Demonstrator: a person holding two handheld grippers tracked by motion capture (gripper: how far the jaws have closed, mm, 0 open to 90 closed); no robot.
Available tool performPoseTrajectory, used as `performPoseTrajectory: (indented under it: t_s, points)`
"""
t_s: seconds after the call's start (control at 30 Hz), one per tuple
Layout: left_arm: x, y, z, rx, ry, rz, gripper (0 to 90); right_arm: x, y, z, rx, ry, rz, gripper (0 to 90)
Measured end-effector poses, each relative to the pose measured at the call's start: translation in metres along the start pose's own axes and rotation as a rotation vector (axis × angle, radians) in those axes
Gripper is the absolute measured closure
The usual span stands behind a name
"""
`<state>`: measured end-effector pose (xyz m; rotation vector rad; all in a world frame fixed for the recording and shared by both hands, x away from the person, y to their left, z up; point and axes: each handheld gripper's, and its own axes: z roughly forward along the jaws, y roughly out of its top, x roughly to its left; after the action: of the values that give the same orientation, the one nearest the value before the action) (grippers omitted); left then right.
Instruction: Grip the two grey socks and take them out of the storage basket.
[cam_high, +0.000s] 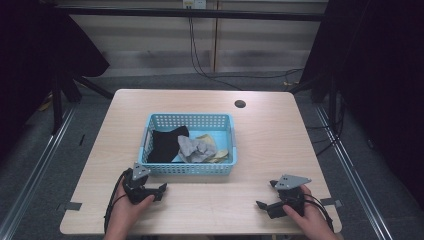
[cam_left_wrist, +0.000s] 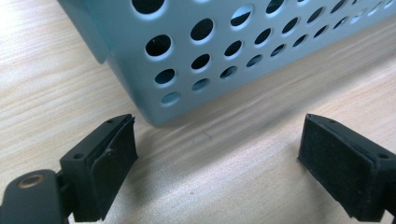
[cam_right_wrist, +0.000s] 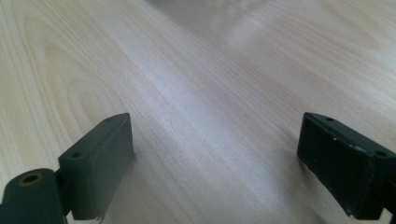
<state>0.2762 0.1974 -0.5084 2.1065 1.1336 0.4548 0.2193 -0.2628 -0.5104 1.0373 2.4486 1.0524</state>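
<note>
Grippers (cam_high: 152, 192) flank unlabelled basket (cam_high: 190, 167).

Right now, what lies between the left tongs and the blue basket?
Only bare table: the left gripper view shows the open left tongs facing the basket corner.

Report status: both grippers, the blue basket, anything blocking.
Left gripper open, empty, near basket corner. Right gripper open, empty, over bare table. Blue basket holds black cloth, grey cloth. Nothing blocking.

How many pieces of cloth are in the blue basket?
3: a black cloth at the left, a grey cloth in the middle, a yellowish cloth at the right, partly covered. More may hide underneath.
</note>
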Motion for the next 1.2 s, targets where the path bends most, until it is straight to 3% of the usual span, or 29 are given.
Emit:
performPoseTrajectory:
  t_s: [0.83, 1.1, 1.2]
  points:
    - [-0.002, -0.002, -0.002, -0.003, -0.002, -0.012, 12.1, 0.000, 0.000, 0.000, 0.003, 0.000, 0.003, 10.3]
    - [-0.002, 0.005, -0.014, 0.109, -0.005, -0.003, 17.5, -0.001, 0.001, 0.000, 0.006, -0.002, 0.008, 10.4]
    - [-0.001, 0.008, -0.018, 0.122, -0.008, -0.011, 17.6, -0.001, 0.001, 0.000, 0.006, -0.002, 0.007, 10.4]
